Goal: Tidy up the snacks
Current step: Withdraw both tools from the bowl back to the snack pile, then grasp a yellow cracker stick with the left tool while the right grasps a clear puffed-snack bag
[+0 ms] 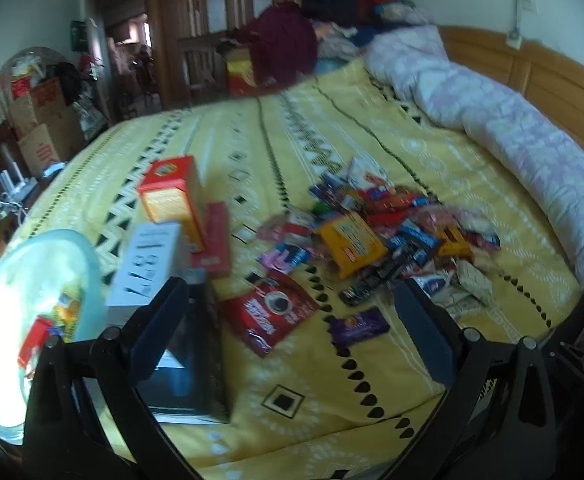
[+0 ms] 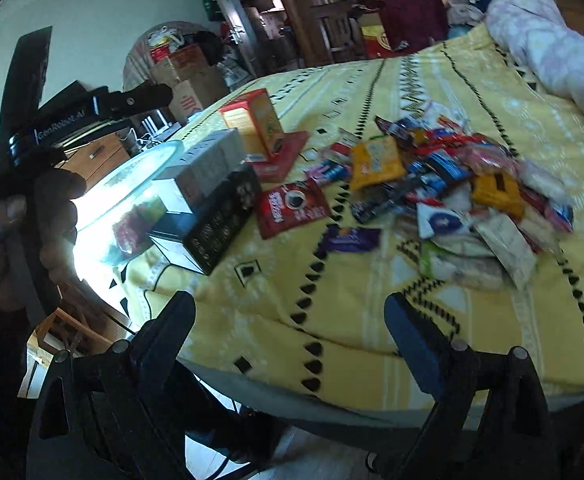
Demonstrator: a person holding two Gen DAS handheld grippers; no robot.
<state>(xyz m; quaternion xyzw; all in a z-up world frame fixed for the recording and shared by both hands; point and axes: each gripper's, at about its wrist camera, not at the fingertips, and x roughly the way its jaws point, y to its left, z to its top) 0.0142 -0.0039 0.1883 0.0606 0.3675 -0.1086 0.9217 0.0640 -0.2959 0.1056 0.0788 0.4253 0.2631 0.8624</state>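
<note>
Left hand-held gripper [image 1: 292, 328] hangs over the near edge of the bed [image 1: 331, 392], jaws spread wide, nothing between them. Right hand-held gripper [image 2: 290, 328] is the same: wide apart, empty, a bit further back off the bed edge. The left hand [image 2: 24, 236] shows in the right view, wrapped round its handle.

Just ahead of the left gripper, between the fingers: a red coffee sachet [image 1: 270, 310] and a purple wrapper [image 1: 357, 326], both loose on the bedspread. By its left finger sits a black box [image 1: 188, 364] with a grey box [image 1: 148, 268] on or against it; can't tell which. Behind those, further out, an orange carton [image 1: 174, 200] stands upright next to a flat red pack [image 1: 216, 240].

Far left of the left gripper: a clear tub [image 1: 88, 264] with a few packets inside, glare washing out most of it.

Ahead and right of both grippers: the snack pile [image 2: 451, 184], a loose heap of mixed wrappers, a yellow packet [image 1: 351, 244] on its near-left side. Beyond, well away, a rolled quilt [image 1: 511, 120] along the headboard.

Progress, judging: early. A handful of packets in the tub, boxes grouped on the left, but the bulk of the heap is unsorted and neither gripper holds anything. Nearest easy picks look like the sachet and the purple wrapper.
</note>
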